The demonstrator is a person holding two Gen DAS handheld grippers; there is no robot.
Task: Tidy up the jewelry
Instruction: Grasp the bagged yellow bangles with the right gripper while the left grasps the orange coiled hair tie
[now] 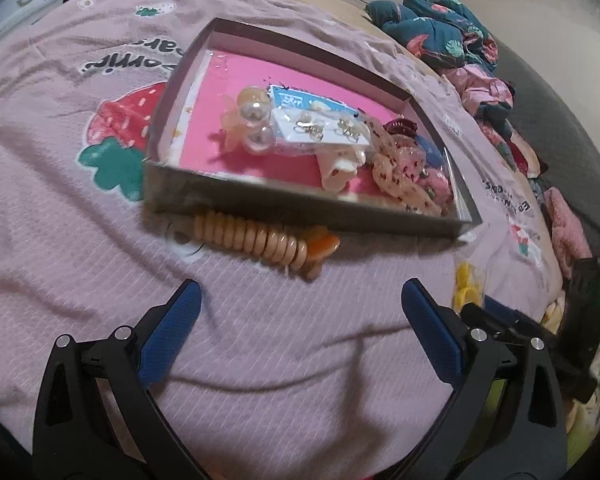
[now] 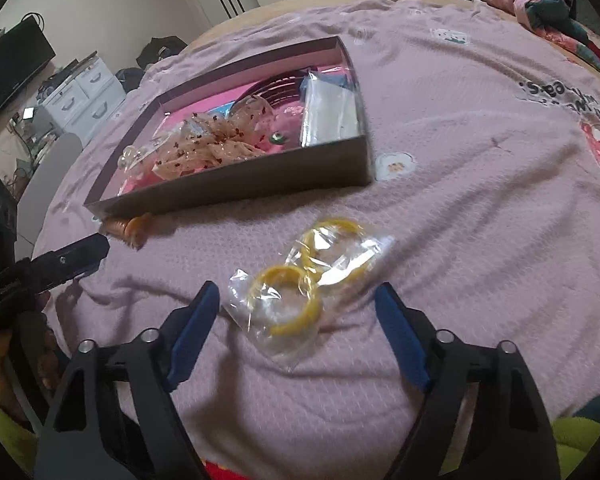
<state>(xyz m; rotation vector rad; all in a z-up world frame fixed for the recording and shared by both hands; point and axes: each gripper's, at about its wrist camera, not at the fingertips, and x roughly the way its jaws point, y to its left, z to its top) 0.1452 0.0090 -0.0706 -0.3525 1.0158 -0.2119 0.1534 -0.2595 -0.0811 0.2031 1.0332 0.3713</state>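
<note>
On the bed, the right tool [image 2: 296, 320] hangs open and empty over bagged yellow bangles [image 2: 300, 280] at twelve o'clock; slippery plastic could slide from the pads. The left tool [image 1: 300, 320], wide, holds nothing. Beyond, the jewelry box [image 2: 236, 184] waits at eleven o'clock.

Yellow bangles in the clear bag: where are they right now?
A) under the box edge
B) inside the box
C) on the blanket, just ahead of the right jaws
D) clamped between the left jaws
C: the bagged yellow bangles lie on the pink blanket outside the box, just ahead of the open right gripper, untouched.
</note>
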